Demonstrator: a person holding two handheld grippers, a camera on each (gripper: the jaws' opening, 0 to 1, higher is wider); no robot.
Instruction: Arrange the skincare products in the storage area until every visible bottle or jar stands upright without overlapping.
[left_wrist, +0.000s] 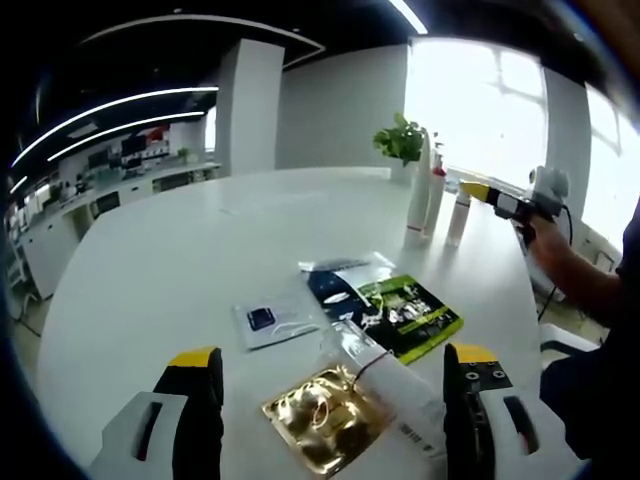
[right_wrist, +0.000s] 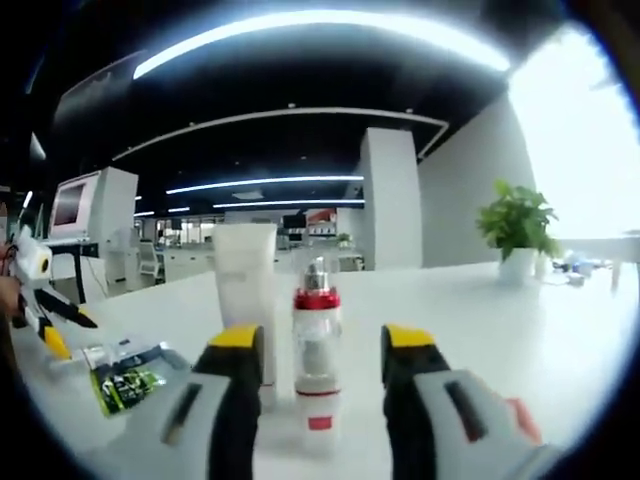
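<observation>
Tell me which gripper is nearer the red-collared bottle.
Right. The right gripper frames the red-collared bottle between open jaws; the left gripper hovers over sachets far across the table.

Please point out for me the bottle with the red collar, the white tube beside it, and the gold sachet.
Bottle with red collar (right_wrist: 317, 345): right gripper view, on its clear body.
White tube (right_wrist: 246, 275): right gripper view, on its upper body.
Gold sachet (left_wrist: 325, 417): left gripper view, on its foil middle.

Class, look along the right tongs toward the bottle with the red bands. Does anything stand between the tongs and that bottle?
Nothing visible does. The bottle stands upright on the white table, straight ahead between the open jaws of the right tongs. A white tube stands beside and slightly behind it, not in the path.
</observation>
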